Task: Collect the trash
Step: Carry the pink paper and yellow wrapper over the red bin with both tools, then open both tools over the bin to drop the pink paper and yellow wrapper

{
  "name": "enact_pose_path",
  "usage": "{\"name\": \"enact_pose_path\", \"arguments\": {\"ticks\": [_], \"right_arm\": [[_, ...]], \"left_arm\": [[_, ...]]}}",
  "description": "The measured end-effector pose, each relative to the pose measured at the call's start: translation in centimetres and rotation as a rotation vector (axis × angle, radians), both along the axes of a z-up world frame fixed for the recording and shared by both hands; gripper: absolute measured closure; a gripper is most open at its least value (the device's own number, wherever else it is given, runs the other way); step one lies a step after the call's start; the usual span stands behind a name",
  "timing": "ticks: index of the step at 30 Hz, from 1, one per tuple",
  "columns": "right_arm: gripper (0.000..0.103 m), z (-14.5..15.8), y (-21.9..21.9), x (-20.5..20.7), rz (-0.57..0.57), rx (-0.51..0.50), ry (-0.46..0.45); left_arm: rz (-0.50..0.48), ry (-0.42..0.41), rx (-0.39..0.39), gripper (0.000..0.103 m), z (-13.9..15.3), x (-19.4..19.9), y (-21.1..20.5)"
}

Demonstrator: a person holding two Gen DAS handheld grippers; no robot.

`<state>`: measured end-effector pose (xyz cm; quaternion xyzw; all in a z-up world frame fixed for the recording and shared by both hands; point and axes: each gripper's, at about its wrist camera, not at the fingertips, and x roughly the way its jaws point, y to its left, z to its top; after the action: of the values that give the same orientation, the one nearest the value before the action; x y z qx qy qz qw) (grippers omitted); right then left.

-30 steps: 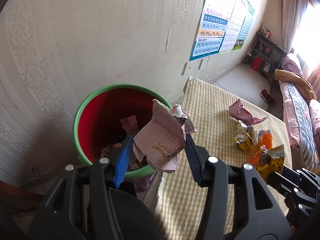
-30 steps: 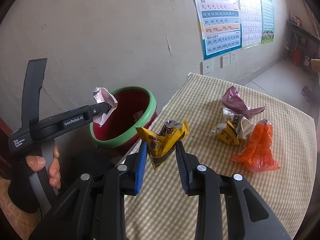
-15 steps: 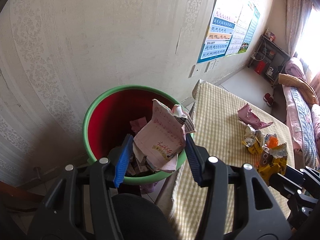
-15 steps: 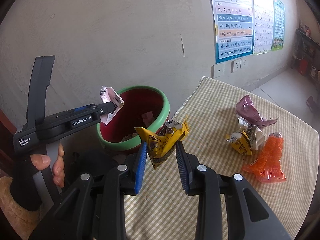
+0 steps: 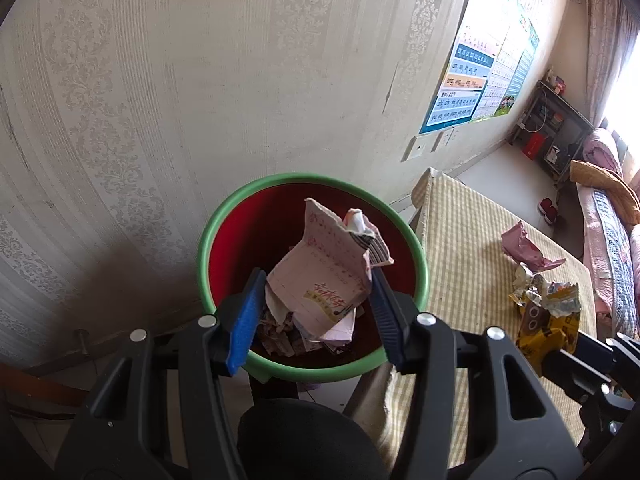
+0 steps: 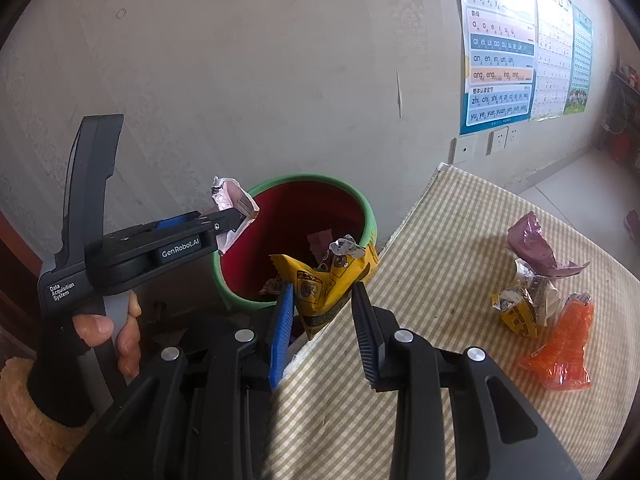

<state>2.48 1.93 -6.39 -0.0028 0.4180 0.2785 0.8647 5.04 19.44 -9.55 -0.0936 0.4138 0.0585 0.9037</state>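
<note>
My left gripper (image 5: pixel 316 300) is shut on a crumpled pink wrapper (image 5: pixel 324 276) and holds it over the red bin with a green rim (image 5: pixel 224 216), which has trash inside. From the right wrist view the left gripper (image 6: pixel 236 216) and pink wrapper (image 6: pixel 228 200) hang at the bin's (image 6: pixel 368 216) left rim. My right gripper (image 6: pixel 324 320) is shut on a yellow snack wrapper (image 6: pixel 320 284) at the table's corner, just beside the bin. The yellow wrapper also shows in the left wrist view (image 5: pixel 548 324).
A checked tablecloth (image 6: pixel 440 264) covers the table right of the bin. On it lie a purple wrapper (image 6: pixel 532 244), a yellow-and-silver wrapper (image 6: pixel 520 308) and an orange wrapper (image 6: pixel 564 344). A wall with posters (image 6: pixel 500 48) stands behind. A bed (image 5: pixel 616 232) is at far right.
Both grippers have moved left toward the bin with their wrappers. The pink wrapper has gone from beside the bin's rim to over its opening. Both grips are unchanged.
</note>
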Motion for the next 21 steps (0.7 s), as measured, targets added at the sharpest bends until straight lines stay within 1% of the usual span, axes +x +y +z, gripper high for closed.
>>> {"name": "enact_pose_path", "arguments": {"ticks": [13, 21], "right_arm": [[0.072, -0.5, 1.6, 1.1, 0.025, -0.023, 0.007], [0.072, -0.9, 3.2, 1.8, 0.048, -0.036, 0.028]], "left_arm": [[0.006, 0.009, -0.005, 0.053, -0.6, 1.0, 1.2], [0.009, 0.021, -0.023, 0.053, -1.4, 1.4, 1.7]]}}
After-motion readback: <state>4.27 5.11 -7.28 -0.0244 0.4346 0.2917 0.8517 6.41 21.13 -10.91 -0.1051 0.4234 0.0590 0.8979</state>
